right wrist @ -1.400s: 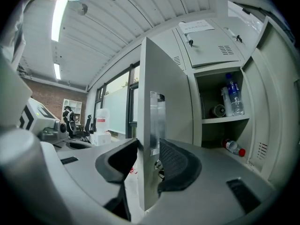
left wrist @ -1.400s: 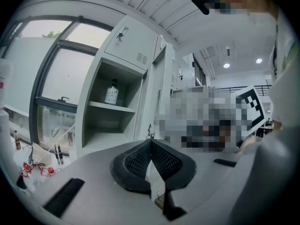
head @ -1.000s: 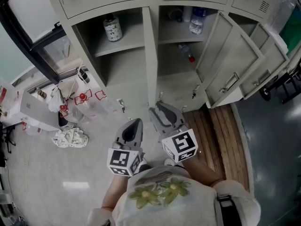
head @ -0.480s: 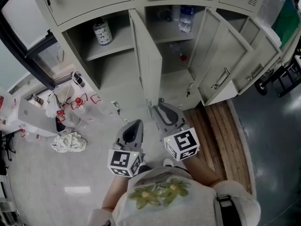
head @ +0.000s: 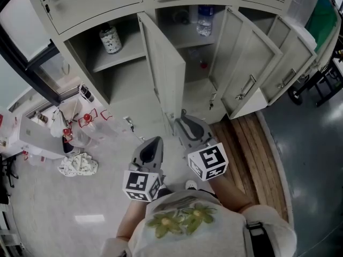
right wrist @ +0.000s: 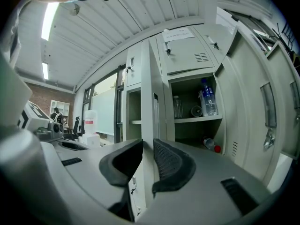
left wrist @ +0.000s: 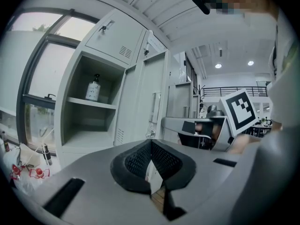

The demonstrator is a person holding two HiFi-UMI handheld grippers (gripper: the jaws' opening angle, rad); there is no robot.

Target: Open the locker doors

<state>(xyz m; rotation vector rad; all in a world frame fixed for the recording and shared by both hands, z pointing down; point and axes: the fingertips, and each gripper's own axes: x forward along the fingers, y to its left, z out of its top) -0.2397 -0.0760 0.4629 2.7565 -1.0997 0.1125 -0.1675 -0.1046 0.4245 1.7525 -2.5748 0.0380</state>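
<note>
Grip on a door edge explains how the right gripper (right wrist: pixel 147 149) is held. The free vertical edge of the pale grey sheet-metal locker door (head: pixel 167 74) stands between its ribbed black pads, which have just been closing and now pinch it from both sides. The tool is held low on the panel, level and pointing along it, so it can draw the edge outward in an arc. The clamp looks chosen for pulling, not lifting.

That door stands out from the divider between the left and middle compartments. It is roughly edge-on to the person and about half open by my reading. The left gripper (left wrist: pixel 151 145) hangs beside the right one with its pads pressed together on nothing. It is probably kept out of the way because one hand is enough for a light hinged panel.

Two more pale grey lower doors, the middle one (head: pixel 239 63) and the right one (head: pixel 289 63), already stand wide, angled off to the right so they do not block one another. The shelves hold a white pump bottle (head: pixel 111 38) in the left compartment and a clear plastic water bottle (head: pixel 205 20) in the middle one. The upper row of vented doors (head: pixel 86 1) is shut, so the task looks only part done.
</note>
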